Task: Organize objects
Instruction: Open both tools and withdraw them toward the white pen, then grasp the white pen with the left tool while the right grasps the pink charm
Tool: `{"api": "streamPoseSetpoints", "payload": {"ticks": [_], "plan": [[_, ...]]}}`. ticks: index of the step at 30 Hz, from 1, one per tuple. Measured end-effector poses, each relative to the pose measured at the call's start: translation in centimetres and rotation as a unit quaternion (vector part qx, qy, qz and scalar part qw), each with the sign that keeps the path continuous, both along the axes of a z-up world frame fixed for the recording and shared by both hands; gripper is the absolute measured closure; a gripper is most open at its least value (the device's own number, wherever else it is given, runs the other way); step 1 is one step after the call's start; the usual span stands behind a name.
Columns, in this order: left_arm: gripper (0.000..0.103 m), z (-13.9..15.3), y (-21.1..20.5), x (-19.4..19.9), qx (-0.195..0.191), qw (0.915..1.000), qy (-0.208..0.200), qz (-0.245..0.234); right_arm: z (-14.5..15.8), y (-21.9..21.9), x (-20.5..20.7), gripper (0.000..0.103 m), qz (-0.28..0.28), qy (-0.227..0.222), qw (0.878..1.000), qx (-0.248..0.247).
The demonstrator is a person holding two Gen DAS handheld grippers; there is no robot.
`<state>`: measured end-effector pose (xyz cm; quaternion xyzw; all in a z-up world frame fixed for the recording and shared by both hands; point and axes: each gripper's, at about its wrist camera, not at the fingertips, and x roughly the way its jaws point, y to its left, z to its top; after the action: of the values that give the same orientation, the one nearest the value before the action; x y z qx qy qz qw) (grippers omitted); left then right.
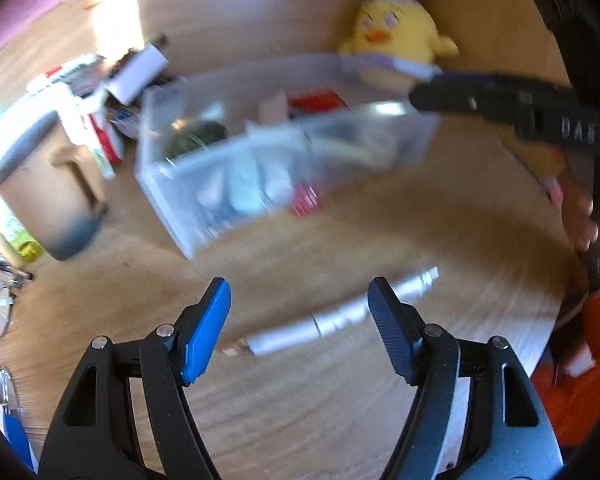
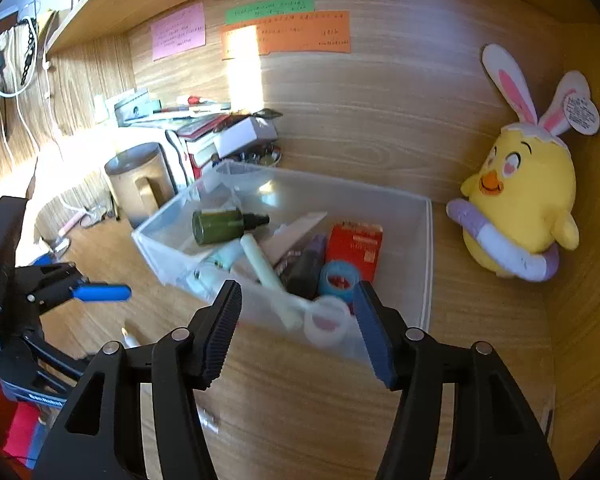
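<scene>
Wooden desk (image 2: 300, 400), clear bin (image 2: 420, 260), parted tongs (image 2: 298, 328).

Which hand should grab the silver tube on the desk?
Probably the left. The left gripper has its jaws open right over the silver tube on the desk. The right gripper points at the bin instead.

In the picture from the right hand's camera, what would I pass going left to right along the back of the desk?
Tan mug → stack of books and boxes → clear plastic bin full of small items → yellow chick plush with bunny ears.
</scene>
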<state>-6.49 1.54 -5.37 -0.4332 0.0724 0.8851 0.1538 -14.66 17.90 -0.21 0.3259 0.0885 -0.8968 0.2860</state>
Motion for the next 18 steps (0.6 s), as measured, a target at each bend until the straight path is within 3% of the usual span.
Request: {"api": "streamPoseSetpoints", "payload": {"ticks": [5,8,10,15,18], "plan": [[0.023,-1.6,1.4,0.1,-0.031,0.9990,-0.014,-0.030,-1.4,0.4,1.0,0.046,0.002,-0.015,1.000,0.008],[0.024,-1.6,1.9,-0.6,-0.030,0.9986,-0.020,-0.038,-2.2,0.3,1.3,0.046,0.005,-0.026,1.000,0.012],[0.036,-1.6,2.0,-0.7,-0.019,0.9985,-0.020,-0.047,-2.7,0.0,1.5,0.046,0.008,-0.032,0.999,0.015],[0.080,-1.2,1.2,-0.8,-0.006,0.9992,-0.019,-0.035,-4.0,-1.2,1.8,0.046,0.023,-0.040,0.998,0.037],[0.091,-1.0,-0.1,0.2,0.000,0.9997,-0.019,-0.015,-4.6,-2.2,1.5,0.046,0.029,-0.048,0.998,0.042]]}}
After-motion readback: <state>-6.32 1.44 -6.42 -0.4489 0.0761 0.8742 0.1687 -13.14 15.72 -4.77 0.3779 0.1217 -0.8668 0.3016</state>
